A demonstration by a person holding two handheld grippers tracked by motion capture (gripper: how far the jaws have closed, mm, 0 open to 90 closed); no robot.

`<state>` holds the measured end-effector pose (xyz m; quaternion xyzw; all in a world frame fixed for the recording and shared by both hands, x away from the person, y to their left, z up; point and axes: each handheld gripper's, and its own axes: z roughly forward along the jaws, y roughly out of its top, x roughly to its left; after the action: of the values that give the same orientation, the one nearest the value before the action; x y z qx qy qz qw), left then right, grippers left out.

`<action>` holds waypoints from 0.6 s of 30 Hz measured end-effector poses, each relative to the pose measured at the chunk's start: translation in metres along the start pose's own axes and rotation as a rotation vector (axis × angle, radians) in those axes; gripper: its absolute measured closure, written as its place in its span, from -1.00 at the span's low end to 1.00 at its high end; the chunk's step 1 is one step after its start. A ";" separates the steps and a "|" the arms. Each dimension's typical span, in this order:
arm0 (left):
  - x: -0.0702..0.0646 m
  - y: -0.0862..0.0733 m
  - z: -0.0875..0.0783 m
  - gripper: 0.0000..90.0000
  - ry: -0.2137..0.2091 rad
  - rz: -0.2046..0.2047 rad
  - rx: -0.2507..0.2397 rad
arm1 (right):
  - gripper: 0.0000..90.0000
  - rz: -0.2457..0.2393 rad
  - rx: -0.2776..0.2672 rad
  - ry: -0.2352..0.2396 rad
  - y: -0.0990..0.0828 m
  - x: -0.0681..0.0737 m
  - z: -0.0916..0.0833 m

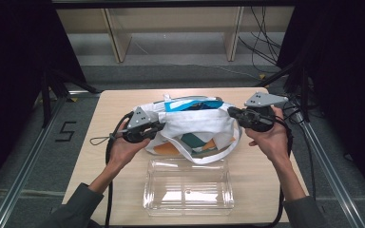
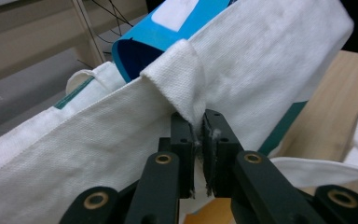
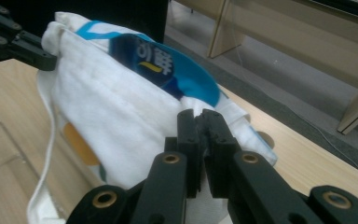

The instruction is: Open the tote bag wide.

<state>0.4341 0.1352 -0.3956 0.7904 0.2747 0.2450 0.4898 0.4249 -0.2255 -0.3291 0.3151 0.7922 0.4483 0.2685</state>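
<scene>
— While you hold the white cloth bag point(image 1: 197, 124) by both ends, look at how it lies: its long axis runs across the surface point(image 1: 123, 102) from side to side, set toward the far edge, with the clear plastic box point(image 1: 188, 186) just in front of it at the near edge.

— And my fingers?

— Your left gripper point(image 2: 199, 135) has its fingers closed on a fold of the bag's rim; you can see the cloth pinched between the pads in the left gripper view. Your right gripper point(image 3: 200, 133) is closed too, on the cloth at the bag's other end. In the high view the left gripper point(image 1: 160, 126) sits at the bag's left end, the right gripper point(image 1: 232, 112) at its right end.

— What is inside?

— A blue packet point(image 1: 192, 104) pokes out of the mouth on the far side, and something teal and orange shows under the strap point(image 1: 204, 159) on the near side.

— So which way do I go next?

— My guess is that the mouth has to be spread. The opening lies between your two grips, so pulling them apart along the long axis only tightens the rim; lifting the near edge should open it. Neither hand is nearer, since each already has its end.
</scene>
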 end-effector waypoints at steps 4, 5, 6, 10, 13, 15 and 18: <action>0.004 0.007 0.007 0.85 0.026 0.030 -0.002 | 0.93 0.025 0.006 0.017 -0.001 -0.009 0.009; 0.004 0.008 0.008 0.86 0.030 0.034 -0.002 | 0.93 0.024 0.005 0.013 -0.002 -0.010 0.012; 0.005 0.007 0.010 0.86 0.036 0.044 -0.002 | 0.93 0.024 0.005 0.013 -0.002 -0.010 0.012; 0.006 -0.006 0.019 0.86 0.018 0.049 0.004 | 0.93 0.018 0.001 0.009 -0.014 -0.011 0.016; 0.005 -0.016 0.025 0.86 0.016 0.063 0.017 | 0.93 0.050 0.004 0.020 -0.025 -0.010 0.019; 0.003 -0.021 0.030 0.86 0.006 0.080 0.036 | 0.93 0.065 0.016 0.021 -0.034 -0.009 0.021; 0.001 -0.029 0.037 0.86 -0.002 0.114 0.074 | 0.93 0.071 0.024 0.014 -0.043 -0.008 0.025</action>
<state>0.4529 0.1232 -0.4369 0.8226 0.2377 0.2613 0.4456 0.4366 -0.2353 -0.3771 0.3428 0.7878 0.4503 0.2430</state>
